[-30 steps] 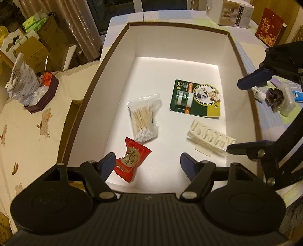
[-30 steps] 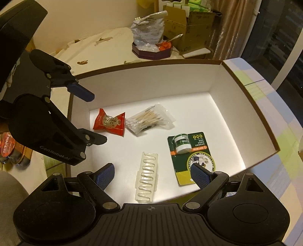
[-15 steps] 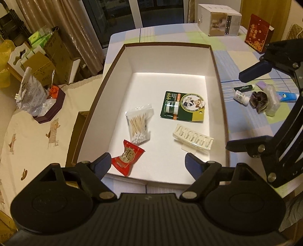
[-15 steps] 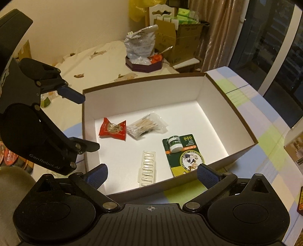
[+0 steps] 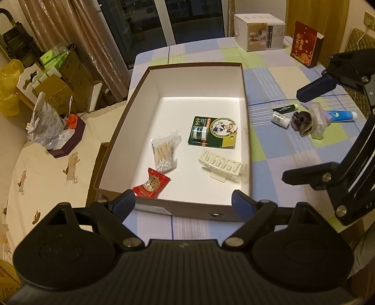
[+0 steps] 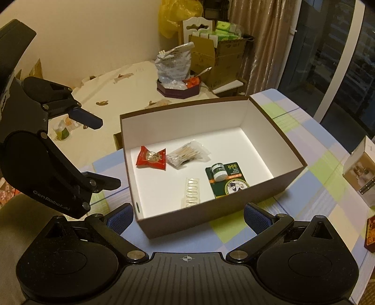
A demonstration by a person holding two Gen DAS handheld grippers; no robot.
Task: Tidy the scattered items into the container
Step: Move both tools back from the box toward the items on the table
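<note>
Brown cardboard box with white inside (image 5: 206,212) on checked tablecloth (image 5: 276,150), holds red snack packet (image 5: 151,185), cotton-swab bag (image 5: 165,153), green blister card (image 5: 212,132), left gripper (image 5: 184,203) and right gripper (image 6: 187,217) both empty, fingers wide apart, small white bottle (image 5: 280,118) and blue tube (image 5: 342,115) lying outside on cloth.

Beige curtains (image 5: 77,44) flank dark glass doors (image 5: 178,21), night outside.
</note>
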